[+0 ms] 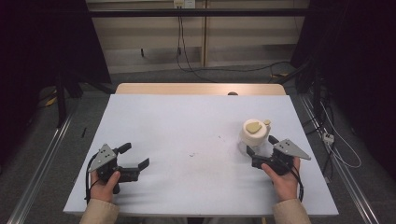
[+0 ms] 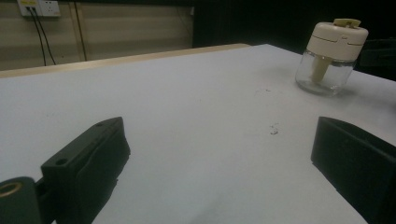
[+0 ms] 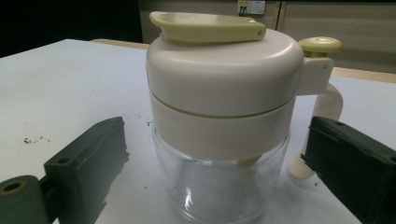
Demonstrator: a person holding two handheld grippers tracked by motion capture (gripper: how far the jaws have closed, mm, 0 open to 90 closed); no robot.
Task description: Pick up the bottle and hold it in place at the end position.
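Right gripper (image 1: 261,145) open around glass jar (image 1: 254,133), centre-right on tabletop (image 1: 187,130); left gripper (image 1: 135,156) open, lower left.

The tabletop (image 1: 196,140) is seen from above and behind the person, looking forward and down. The left gripper view is set low, facing across the tabletop toward the far jar (image 2: 331,58). The same jar (image 3: 222,121) is met close up in the right gripper view.
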